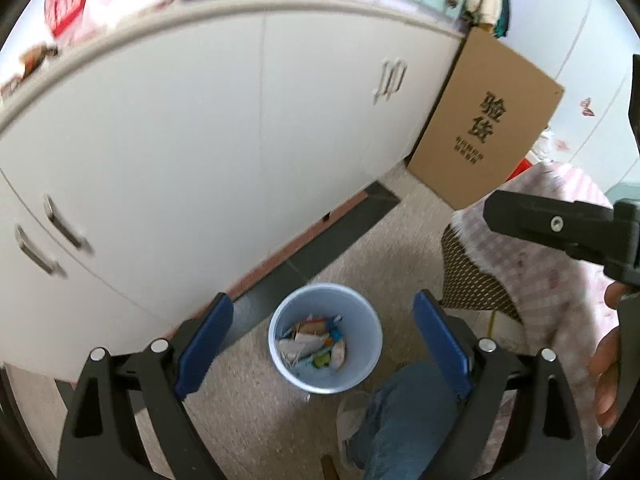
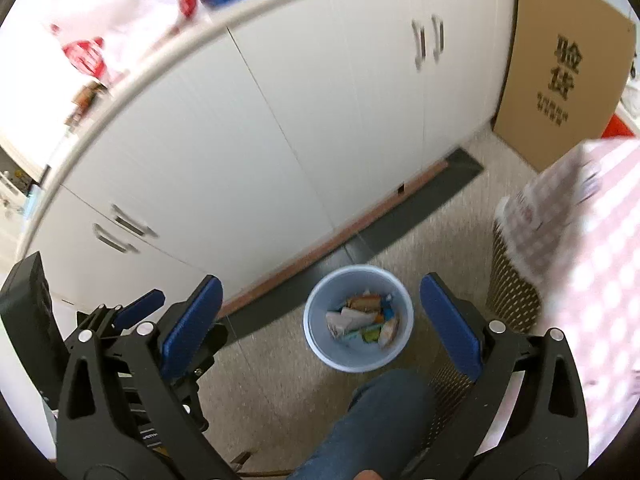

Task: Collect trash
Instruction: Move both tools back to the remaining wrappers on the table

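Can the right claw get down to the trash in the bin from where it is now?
Probably yes. The right claw is open and empty, pointing down at the bin. The bin has no lid and its trash lies uncovered. Only the person's knee is close, beside the bin, not over it.

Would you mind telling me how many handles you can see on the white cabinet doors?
4: one pair sits side by side high on the right doors, another pair on the lower left doors. More may be hidden outside the view.

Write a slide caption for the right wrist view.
Open right claw above a pale blue round plastic bin holding crumpled wrappers.
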